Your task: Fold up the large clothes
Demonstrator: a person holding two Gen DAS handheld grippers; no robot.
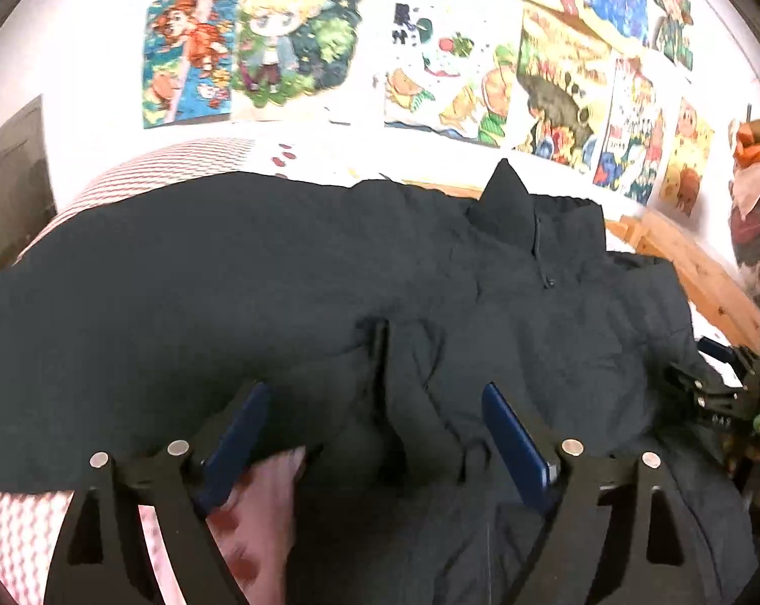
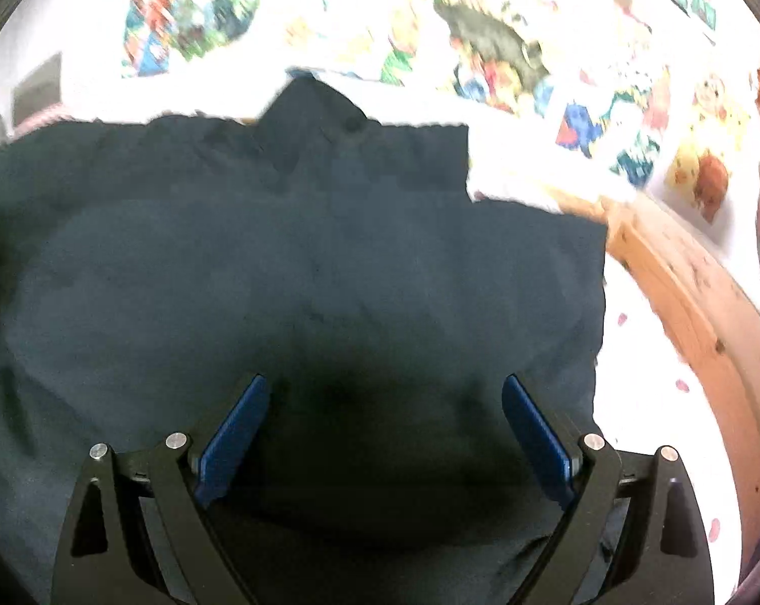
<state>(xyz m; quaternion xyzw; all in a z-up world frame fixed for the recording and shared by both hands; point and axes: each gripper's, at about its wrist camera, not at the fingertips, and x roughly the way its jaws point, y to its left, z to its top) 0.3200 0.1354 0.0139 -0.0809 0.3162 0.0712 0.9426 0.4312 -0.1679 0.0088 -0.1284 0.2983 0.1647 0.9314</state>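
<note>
A dark, matte, rumpled jacket (image 1: 506, 302) covers the bed (image 1: 7, 519); left gripper (image 1: 375, 403) and right gripper (image 2: 385, 393) gape empty.

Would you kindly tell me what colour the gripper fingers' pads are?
Blue pads, clearest in the right wrist view.

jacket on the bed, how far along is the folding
Done, it seems: the dark jacket lies on the bed with a sleeve stretched out to one side, collar toward the wall. In hand: nothing; the left gripper and right gripper are both open above the fabric, gripping none of it. Left: it still looks bulky and rumpled, so further folds seem needed.
</note>
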